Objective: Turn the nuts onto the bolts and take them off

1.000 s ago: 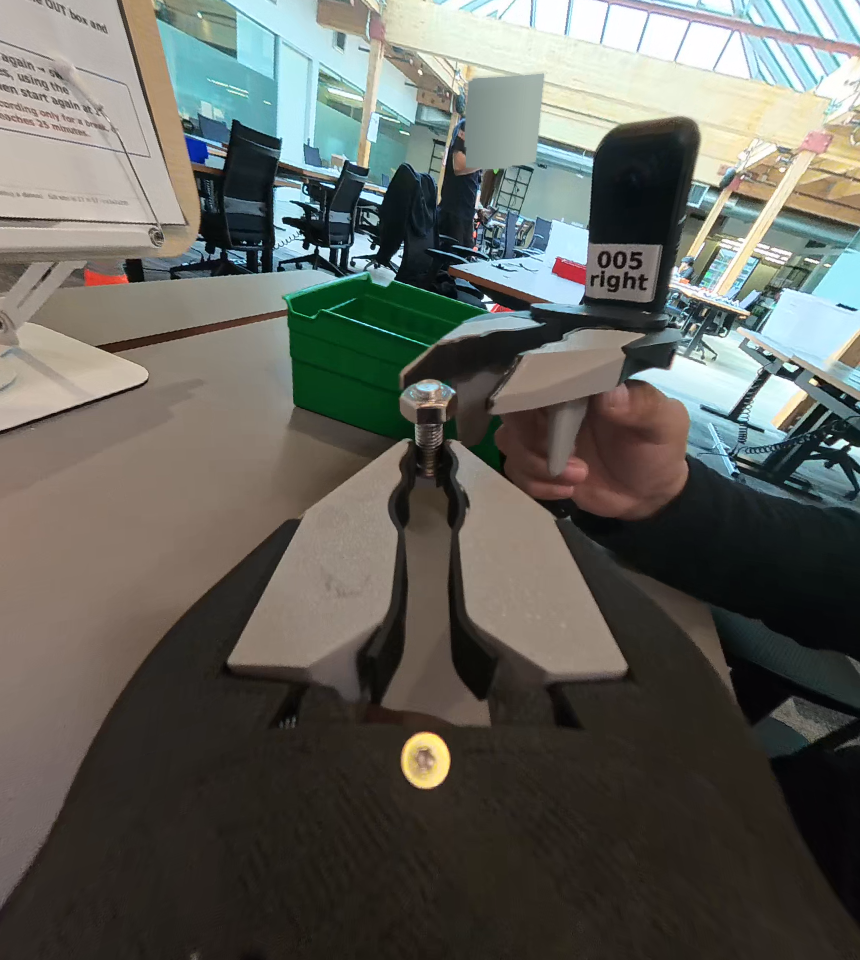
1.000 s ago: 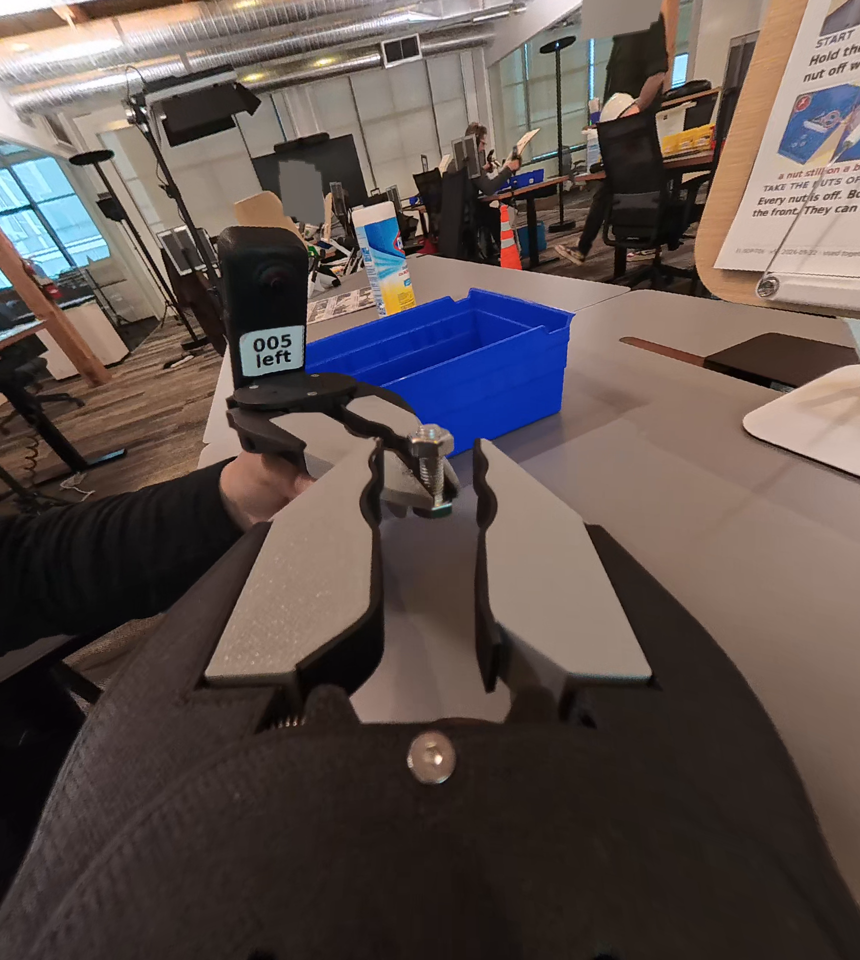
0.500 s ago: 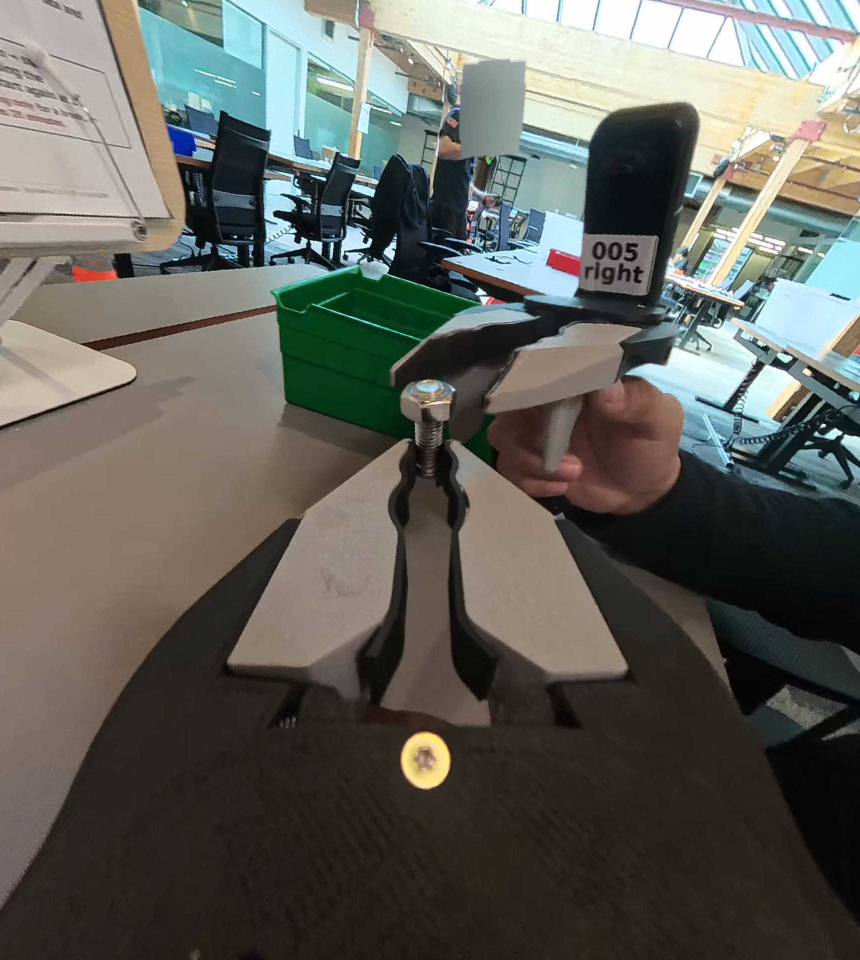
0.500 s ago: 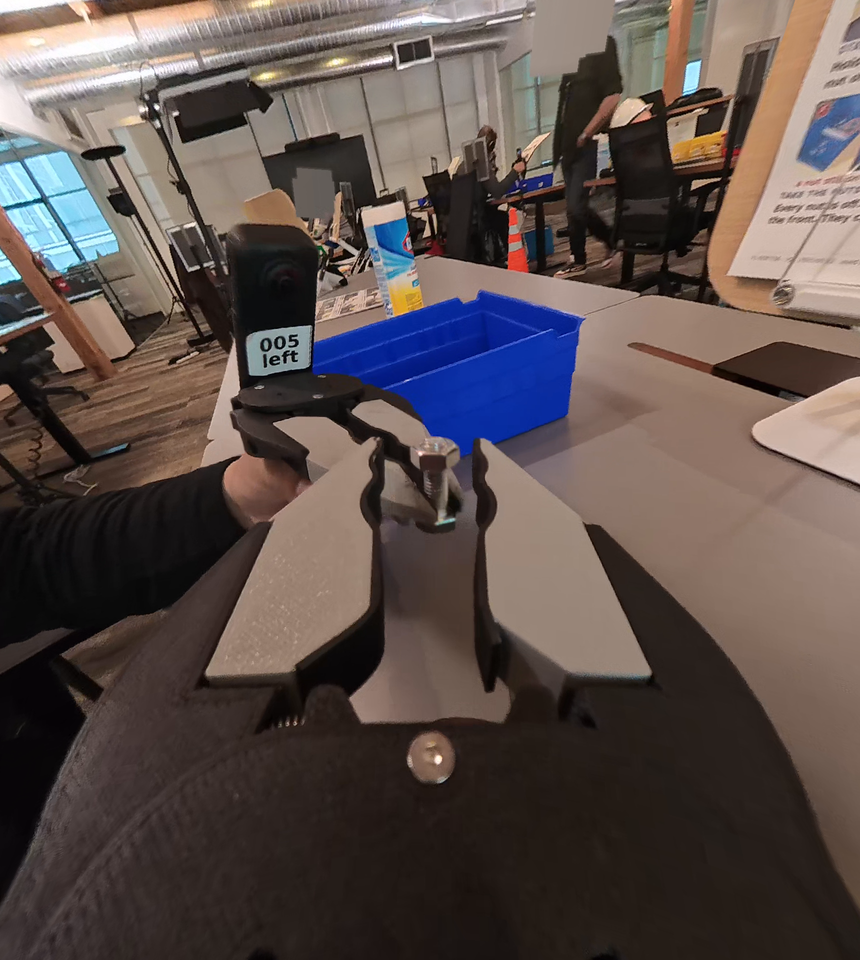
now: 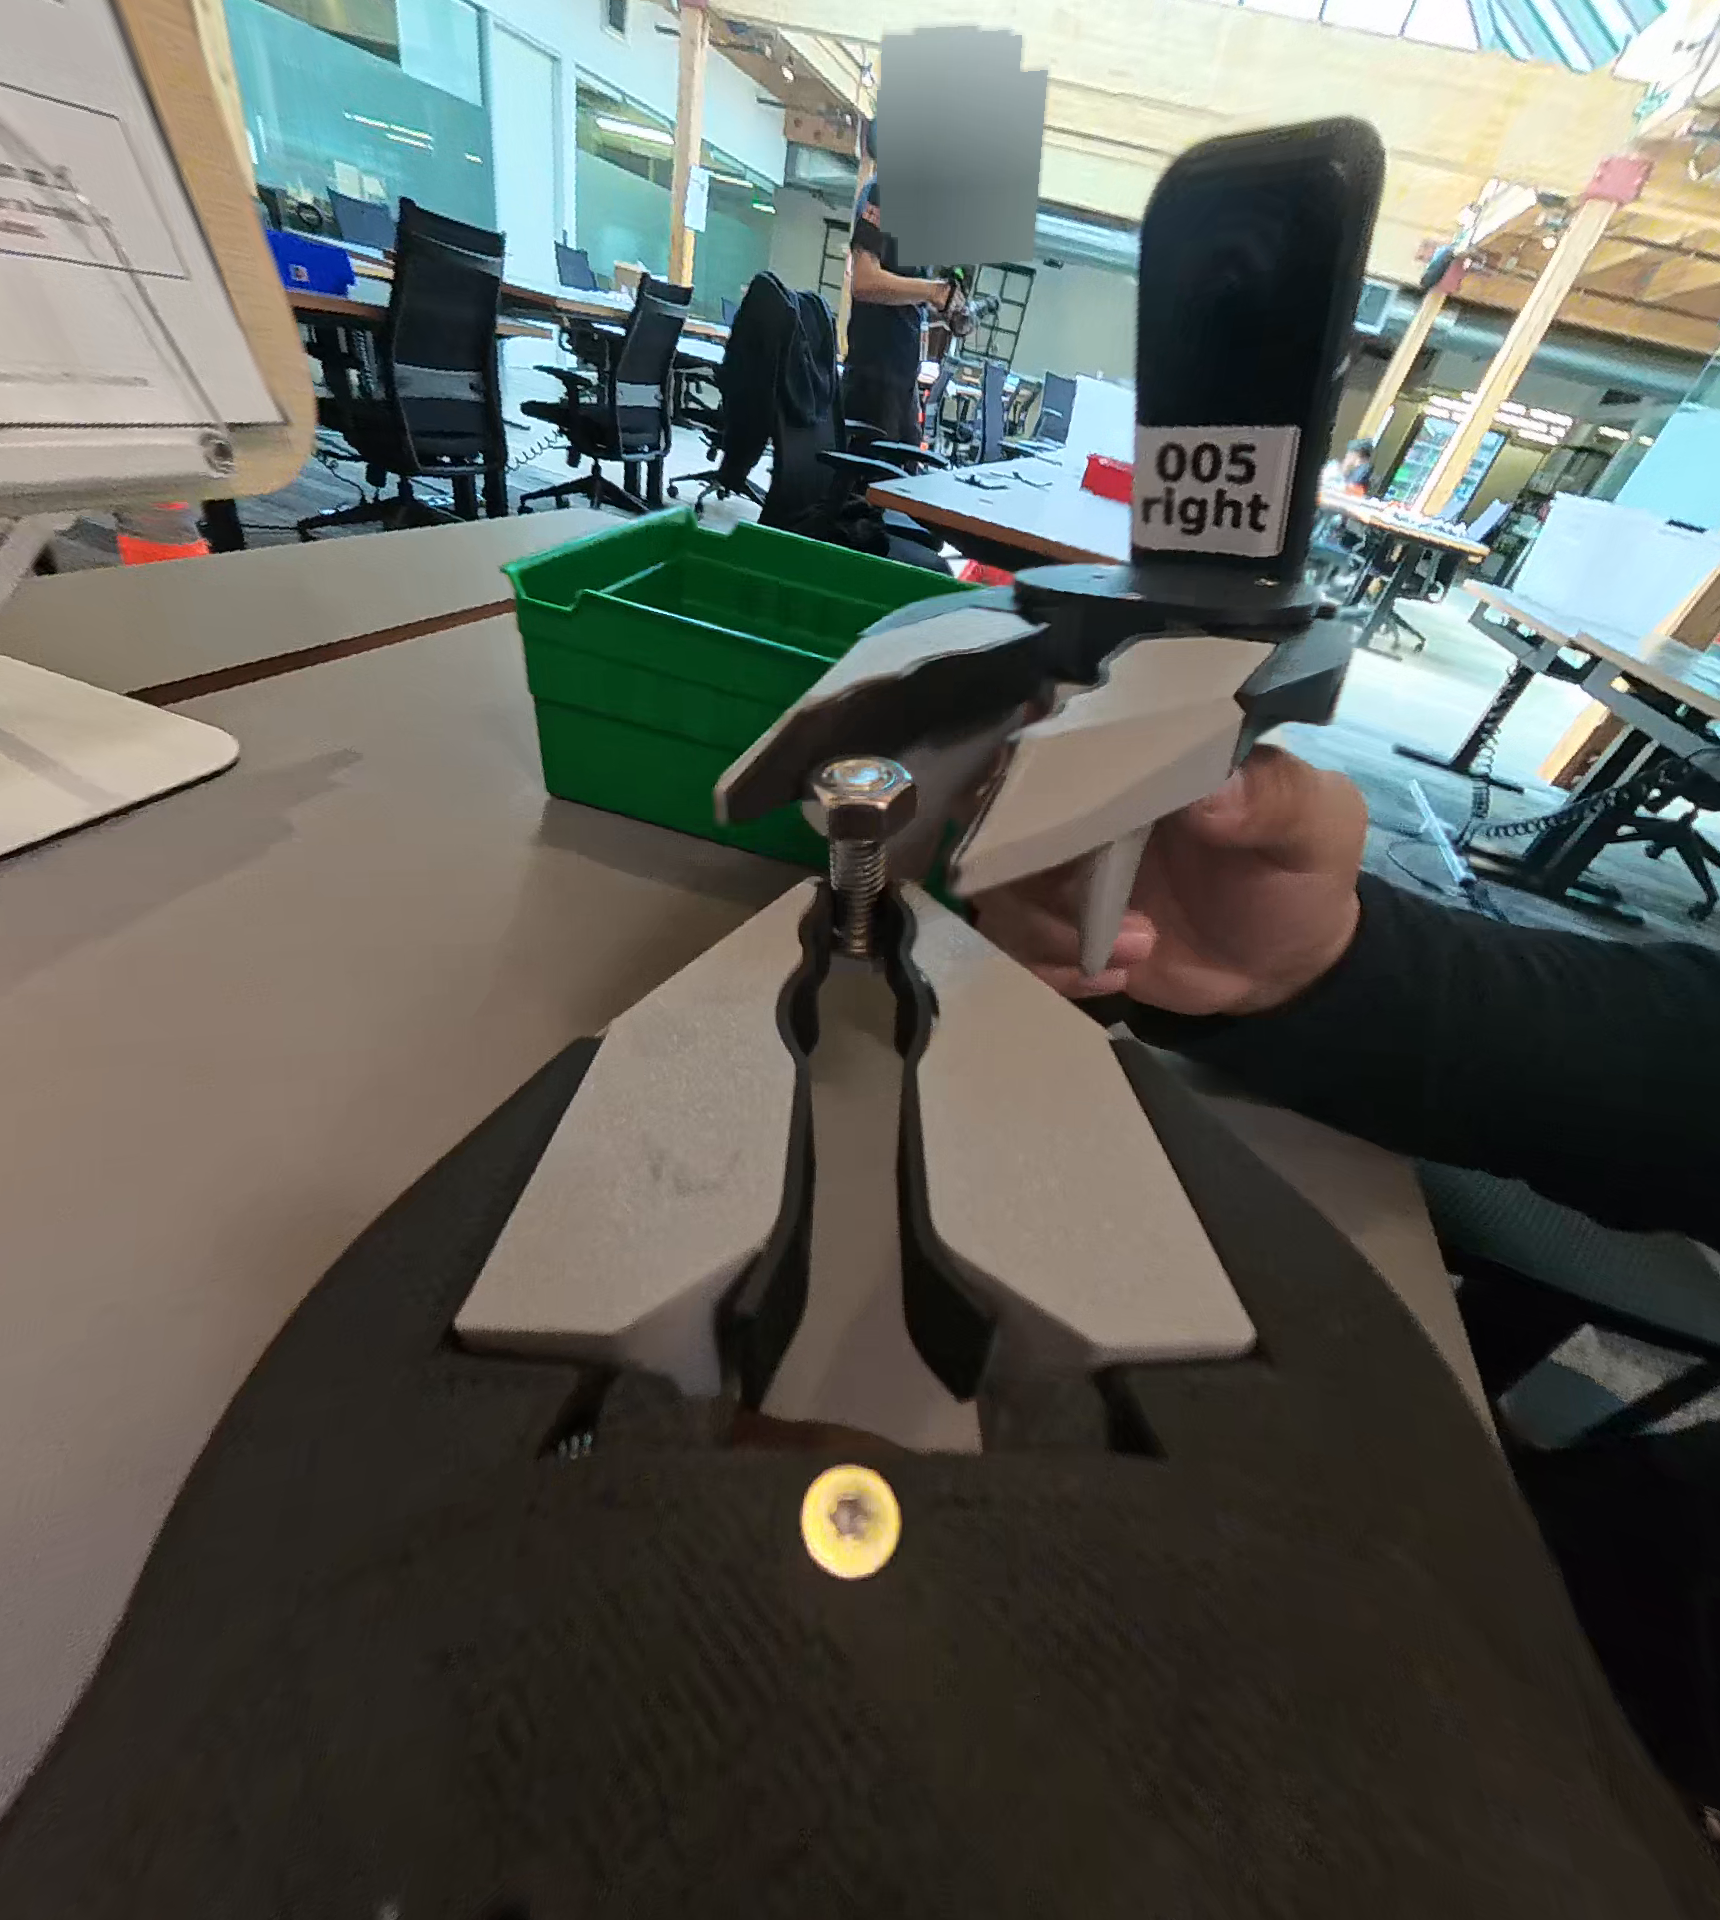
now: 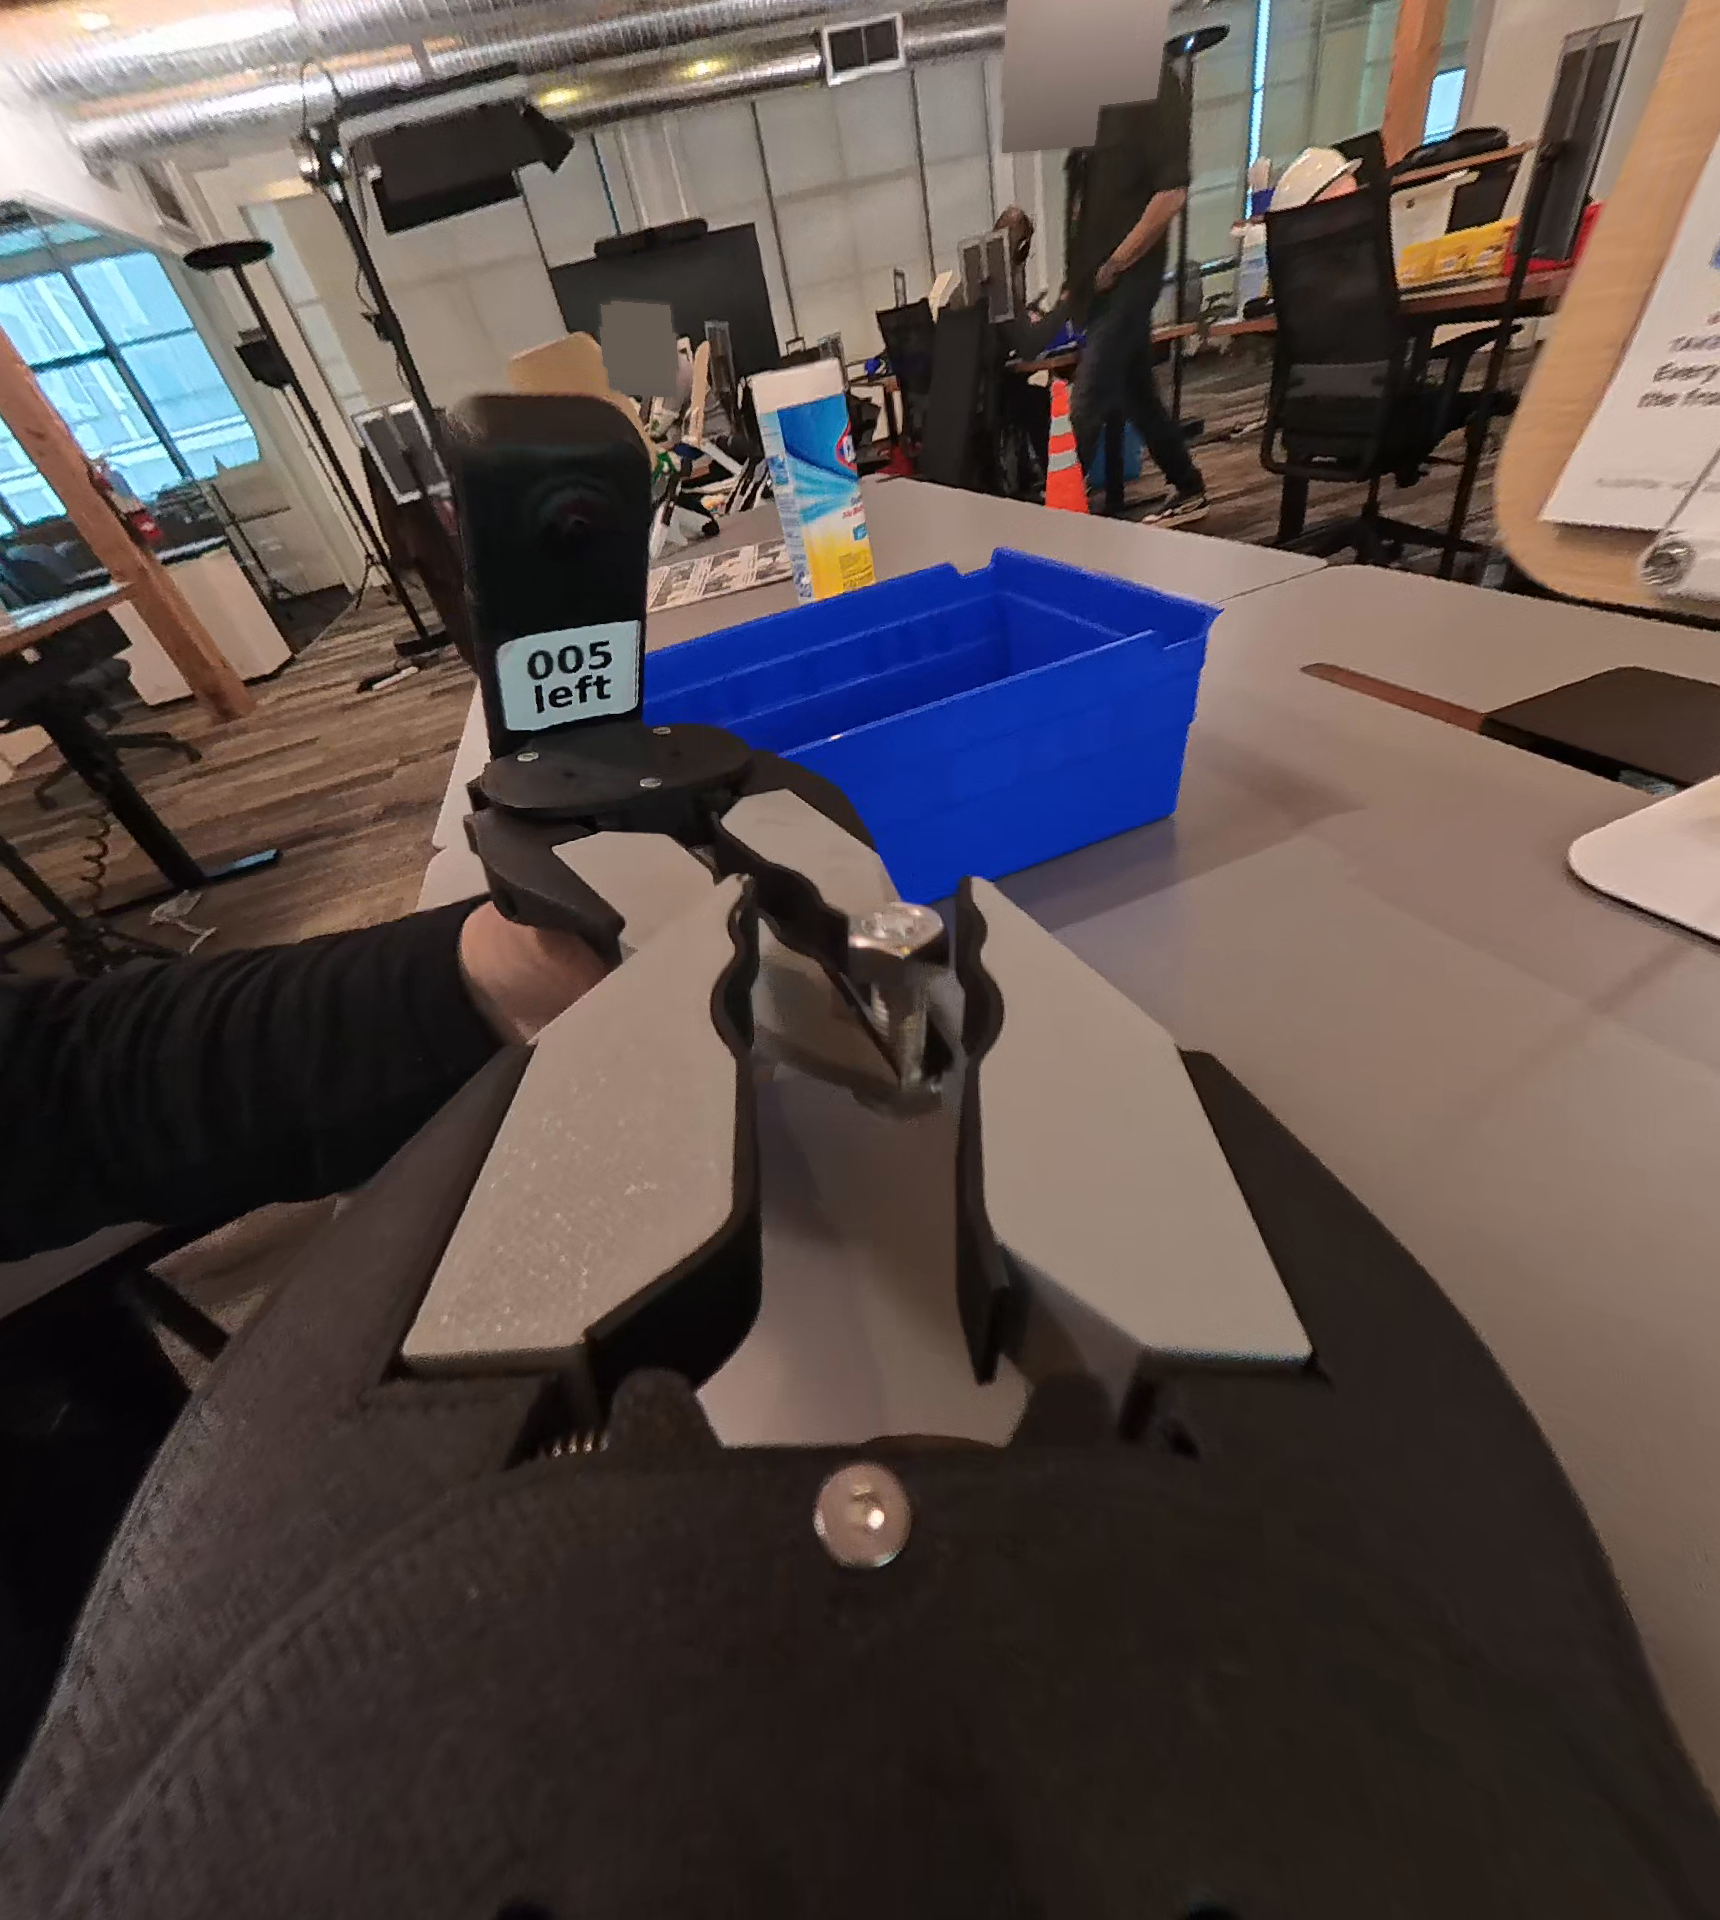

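Bolt (image 5: 861,864) stands upright, its threaded shank pinched in my left gripper (image 5: 858,935), hex top up; whether a nut sits under the head I cannot tell. Since a second ago my right gripper (image 6: 854,997), fingers wide apart, has slid leftward, so the bolt now lies just beside its right finger (image 6: 981,997), off-centre for a grip. I judge I must recentre before closing. The green bin (image 5: 690,665) and blue bin (image 6: 991,717) stand behind, clear of the work.
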